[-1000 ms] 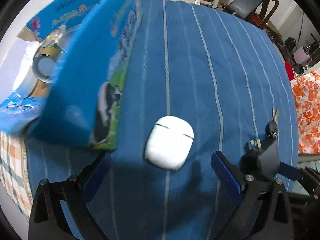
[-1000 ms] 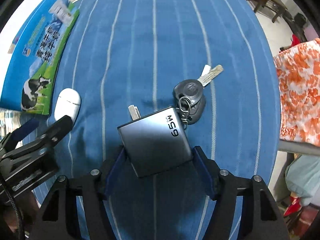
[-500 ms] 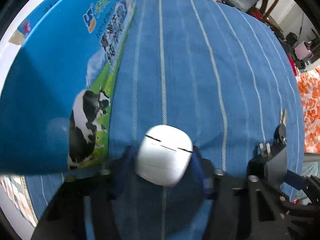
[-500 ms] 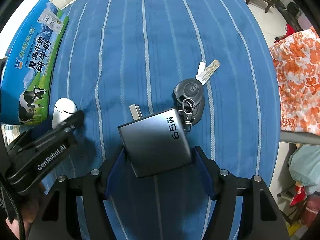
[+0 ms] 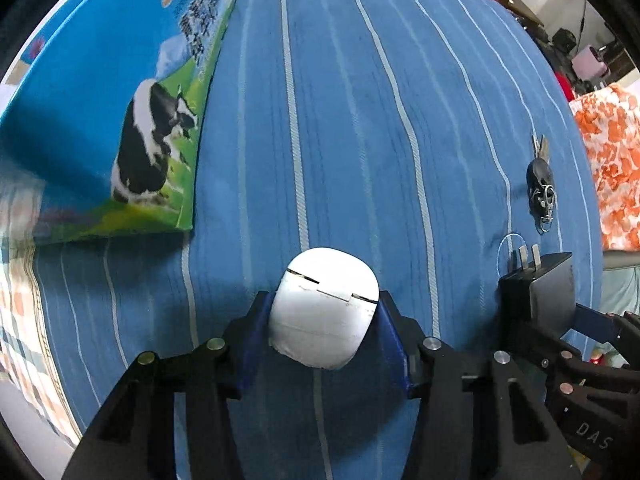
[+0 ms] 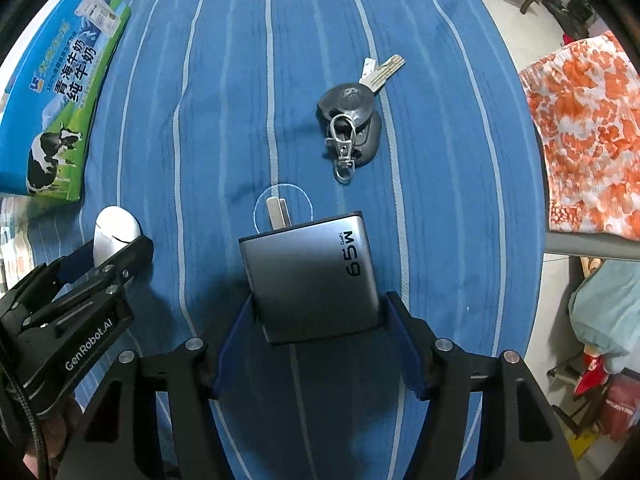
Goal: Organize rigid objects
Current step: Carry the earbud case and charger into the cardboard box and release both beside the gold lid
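My left gripper point(image 5: 322, 322) is shut on a white earbud case point(image 5: 324, 312), its blue pads pressing both sides, just above the blue striped cloth point(image 5: 340, 120). The case also shows in the right wrist view point(image 6: 114, 232) between the left gripper's fingers point(image 6: 132, 246). My right gripper point(image 6: 318, 320) is shut on a grey 65W charger point(image 6: 312, 272), prongs pointing away. The charger also shows at the right of the left wrist view point(image 5: 538, 292). A bunch of keys with a black fob point(image 6: 352, 116) lies beyond the charger.
A blue milk carton box with a cow picture point(image 5: 120, 100) lies at the left of the cloth, also in the right wrist view point(image 6: 56, 120). An orange floral fabric point(image 6: 584, 132) hangs off the right side. Chairs stand beyond the far edge.
My left gripper closed on the earbud case, which was lying free between open fingers a second ago. My right gripper drew the charger back from the keys.
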### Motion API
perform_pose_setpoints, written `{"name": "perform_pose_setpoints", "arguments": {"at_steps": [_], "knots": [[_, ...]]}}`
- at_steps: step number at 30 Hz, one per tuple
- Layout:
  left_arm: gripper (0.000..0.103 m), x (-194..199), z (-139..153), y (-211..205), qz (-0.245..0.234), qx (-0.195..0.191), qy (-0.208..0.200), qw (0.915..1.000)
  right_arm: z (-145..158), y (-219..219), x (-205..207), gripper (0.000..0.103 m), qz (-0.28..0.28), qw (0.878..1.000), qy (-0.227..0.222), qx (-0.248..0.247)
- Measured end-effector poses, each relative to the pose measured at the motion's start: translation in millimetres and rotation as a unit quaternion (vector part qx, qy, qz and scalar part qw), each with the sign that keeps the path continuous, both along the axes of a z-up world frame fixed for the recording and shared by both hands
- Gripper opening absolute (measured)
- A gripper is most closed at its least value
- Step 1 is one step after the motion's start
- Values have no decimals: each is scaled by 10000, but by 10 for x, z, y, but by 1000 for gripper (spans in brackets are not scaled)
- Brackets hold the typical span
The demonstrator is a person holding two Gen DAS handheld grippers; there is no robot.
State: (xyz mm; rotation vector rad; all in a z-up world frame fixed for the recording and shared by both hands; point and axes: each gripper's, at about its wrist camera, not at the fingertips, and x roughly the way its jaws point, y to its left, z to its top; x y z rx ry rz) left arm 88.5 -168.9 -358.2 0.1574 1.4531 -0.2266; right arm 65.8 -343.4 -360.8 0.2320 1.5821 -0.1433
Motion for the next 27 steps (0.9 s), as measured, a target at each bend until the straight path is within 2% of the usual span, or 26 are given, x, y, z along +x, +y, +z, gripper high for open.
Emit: {"name": "perform_pose_setpoints", "arguments": {"at_steps": [5,13,21,27], "knots": [[51,159,-8,-285,-157,92,-2,9998,-52,-64,40,68,-147,9999,-53,51],[48,138,41,-275,-192,59,-20,9998,-49,68,97,64,-85,9997,-114,-217],[48,78,350,-216,-344,-113,-189,9992,294,365,-13,63,-20,9990,-330,-296],[48,96,745,-153,-398,-396,-423,9975,681,420,-30,63,-60,9979,-618,-182]]}}
